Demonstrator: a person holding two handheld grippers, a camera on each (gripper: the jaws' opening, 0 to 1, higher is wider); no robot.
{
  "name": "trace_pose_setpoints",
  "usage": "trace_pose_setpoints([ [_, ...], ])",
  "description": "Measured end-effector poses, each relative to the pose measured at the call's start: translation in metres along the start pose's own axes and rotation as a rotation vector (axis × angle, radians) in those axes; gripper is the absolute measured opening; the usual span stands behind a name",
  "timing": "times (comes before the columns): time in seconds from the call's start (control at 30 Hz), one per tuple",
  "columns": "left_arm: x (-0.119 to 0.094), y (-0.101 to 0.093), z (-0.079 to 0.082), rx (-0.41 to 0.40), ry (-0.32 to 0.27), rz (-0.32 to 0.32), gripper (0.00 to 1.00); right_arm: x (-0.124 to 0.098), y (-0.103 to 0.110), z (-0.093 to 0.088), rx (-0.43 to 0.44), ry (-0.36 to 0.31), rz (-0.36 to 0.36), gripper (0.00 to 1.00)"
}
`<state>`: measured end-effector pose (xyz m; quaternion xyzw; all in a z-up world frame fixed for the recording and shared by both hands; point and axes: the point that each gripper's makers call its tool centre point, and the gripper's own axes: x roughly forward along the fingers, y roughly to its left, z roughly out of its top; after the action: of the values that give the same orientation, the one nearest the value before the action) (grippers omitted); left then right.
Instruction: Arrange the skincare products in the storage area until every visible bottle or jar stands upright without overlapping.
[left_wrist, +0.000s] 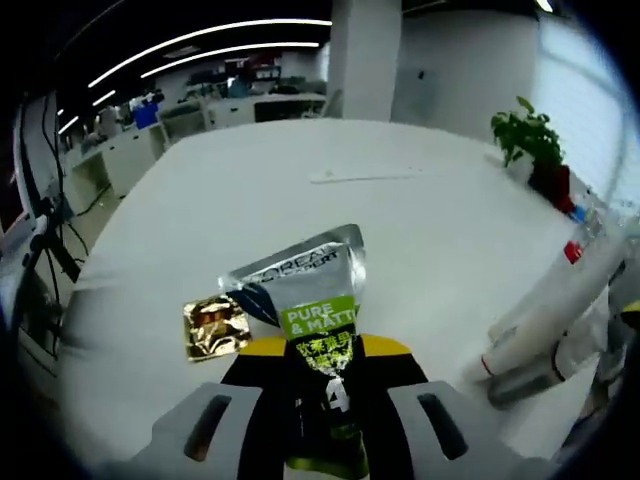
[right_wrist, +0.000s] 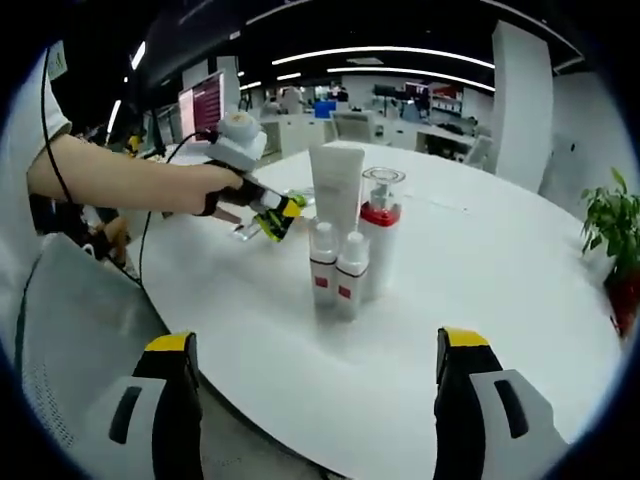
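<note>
Silver tube pinched by left fingers; right fingers spread at table edge

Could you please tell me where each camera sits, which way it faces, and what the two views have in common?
Left gripper view: rides the left tool, looking along its jaws, shut on a silver sachet, across the white table toward a plant.
Right gripper view: rides the open right tool, facing the upright bottles; a person's forearm shows.
Shared: the table, the bottles, the left tool.
</note>
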<state>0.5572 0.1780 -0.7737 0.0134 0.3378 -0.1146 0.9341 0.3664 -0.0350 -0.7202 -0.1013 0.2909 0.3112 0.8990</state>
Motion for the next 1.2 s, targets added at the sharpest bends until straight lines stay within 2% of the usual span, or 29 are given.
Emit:
trace_pose_setpoints([
  [0.07, -0.010, -0.003, 0.004, 0.004, -0.026, -0.014, 0.18, -0.001, 0.001, 0.002, -0.008, -0.004, 0.002, 0.98],
  [0.13, -0.025, -0.009, 0.015, 0.021, -0.061, -0.042, 0.18, 0.000, 0.003, 0.002, -0.022, -0.003, 0.005, 0.98],
  [0.3, -0.059, -0.017, 0.021, 0.094, -0.115, -0.062, 0.17, -0.002, 0.003, 0.006, -0.030, -0.021, 0.005, 0.98],
  [0.67, -0.119, -0.035, 0.023, 0.120, -0.196, -0.115, 0.17, -0.003, 0.012, 0.015, -0.036, -0.070, 0.048, 0.95],
  [0.77, -0.132, -0.035, 0.021, 0.129, -0.203, -0.111, 0.17, -0.003, 0.014, 0.016, -0.054, -0.069, 0.055, 0.94],
  [0.93, -0.155, -0.041, 0.020, 0.156, -0.235, -0.129, 0.17, -0.005, 0.026, 0.026, -0.034, -0.114, 0.116, 0.91],
  [1.03, -0.169, -0.047, 0.020, 0.192, -0.255, -0.159, 0.17, -0.008, 0.044, 0.044, 0.013, -0.184, 0.190, 0.93],
  [1.07, -0.173, -0.050, 0.020, 0.208, -0.268, -0.172, 0.17, -0.008, 0.047, 0.050, 0.038, -0.212, 0.211, 0.93],
  [1.1, -0.178, -0.054, 0.020, 0.217, -0.277, -0.187, 0.17, -0.009, 0.051, 0.059, 0.113, -0.262, 0.232, 0.92],
  [1.17, -0.185, -0.056, 0.018, 0.206, -0.284, -0.219, 0.17, -0.013, 0.075, 0.079, 0.235, -0.347, 0.378, 0.89],
  [1.2, -0.191, -0.060, 0.017, 0.220, -0.292, -0.242, 0.17, -0.014, 0.078, 0.085, 0.262, -0.368, 0.397, 0.87],
])
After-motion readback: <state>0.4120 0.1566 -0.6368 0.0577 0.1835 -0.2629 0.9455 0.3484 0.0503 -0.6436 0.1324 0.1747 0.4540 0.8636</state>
